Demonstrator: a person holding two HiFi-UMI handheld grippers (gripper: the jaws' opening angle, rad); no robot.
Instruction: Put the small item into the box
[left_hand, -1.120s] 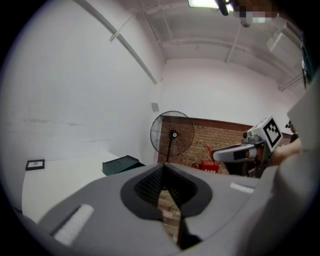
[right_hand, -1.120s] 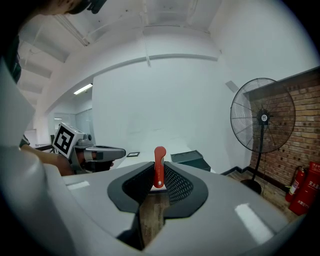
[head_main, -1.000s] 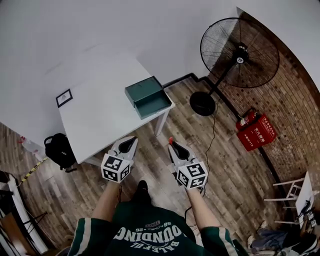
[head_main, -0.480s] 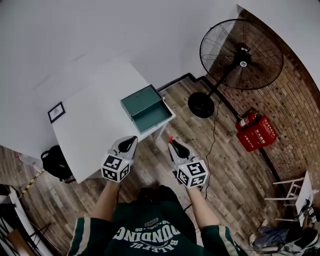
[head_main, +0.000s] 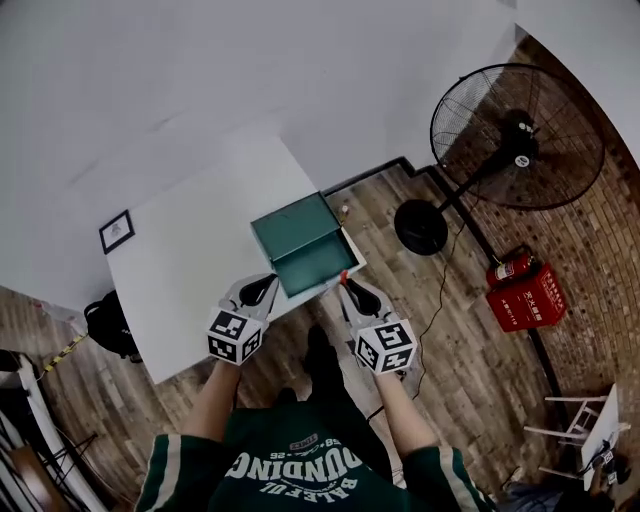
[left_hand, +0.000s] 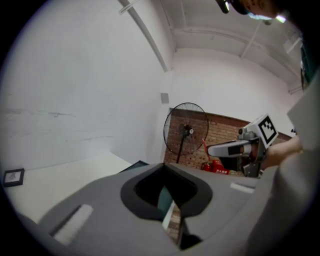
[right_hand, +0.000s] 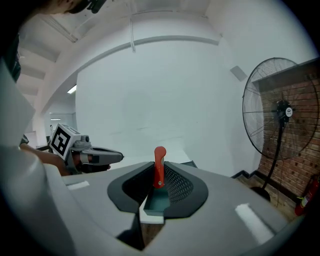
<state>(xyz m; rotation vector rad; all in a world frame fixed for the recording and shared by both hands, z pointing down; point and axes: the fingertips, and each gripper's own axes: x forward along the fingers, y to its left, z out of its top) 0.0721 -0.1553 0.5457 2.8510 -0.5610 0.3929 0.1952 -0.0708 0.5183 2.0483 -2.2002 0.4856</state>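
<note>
An open teal box (head_main: 300, 245) stands at the right end of the white table (head_main: 190, 270). My right gripper (head_main: 346, 284) hovers just in front of the box's open tray, shut on a small red item (head_main: 343, 277). In the right gripper view the red item (right_hand: 159, 165) stands upright between the jaws, with the teal box (right_hand: 159, 199) showing below it. My left gripper (head_main: 262, 287) hangs over the table's front edge, just left of the box, shut and empty. In the left gripper view, teal shows through the narrow slit at the left gripper (left_hand: 167, 192).
A small framed picture (head_main: 117, 231) lies at the table's left end. A big standing fan (head_main: 515, 140) and a red fire-extinguisher box (head_main: 527, 290) are on the wooden floor to the right. A black backpack (head_main: 108, 325) sits under the table's left corner.
The table and box have come closer as the person stepped forward. Both grippers now reach the table's front edge by the box; their grip is unchanged.
</note>
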